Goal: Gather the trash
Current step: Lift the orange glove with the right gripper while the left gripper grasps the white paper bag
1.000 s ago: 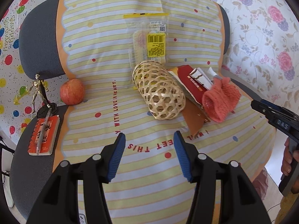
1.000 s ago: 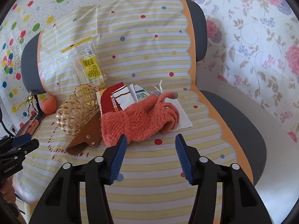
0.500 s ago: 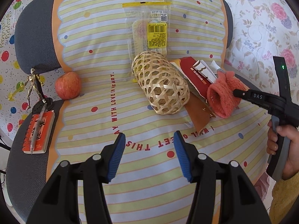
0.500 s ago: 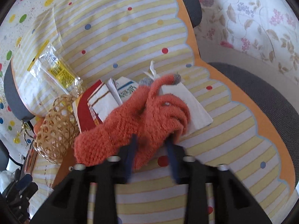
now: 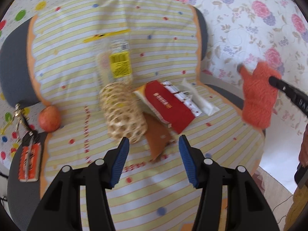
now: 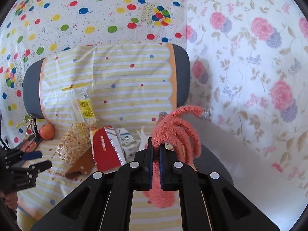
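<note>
On the chair's striped cloth (image 5: 63, 61) lie a red packet (image 5: 169, 105), white wrappers (image 5: 204, 104) and a clear bag with a yellow label (image 5: 119, 65). My right gripper (image 6: 156, 144) is shut on an orange knitted glove (image 6: 173, 127). The glove (image 5: 258, 100) hangs in the air off the seat's right side. My left gripper (image 5: 153, 140) stands open and empty, low over the seat. It is just before a brown leather piece (image 5: 156, 130) and a woven bamboo basket (image 5: 123, 113). The red packet (image 6: 104, 150) and the basket (image 6: 74, 144) also show in the right wrist view.
An apple (image 5: 49, 118), a small gold figurine (image 5: 19, 113) and an orange notebook with a pen (image 5: 28, 163) sit at the seat's left edge. Patterned sheets cover the wall behind. A person's hand (image 5: 304, 150) shows at the right edge.
My right gripper closed on the orange glove and lifted it up and to the right, off the seat, baring the white wrappers. My left gripper shifted right, toward the leather piece.
</note>
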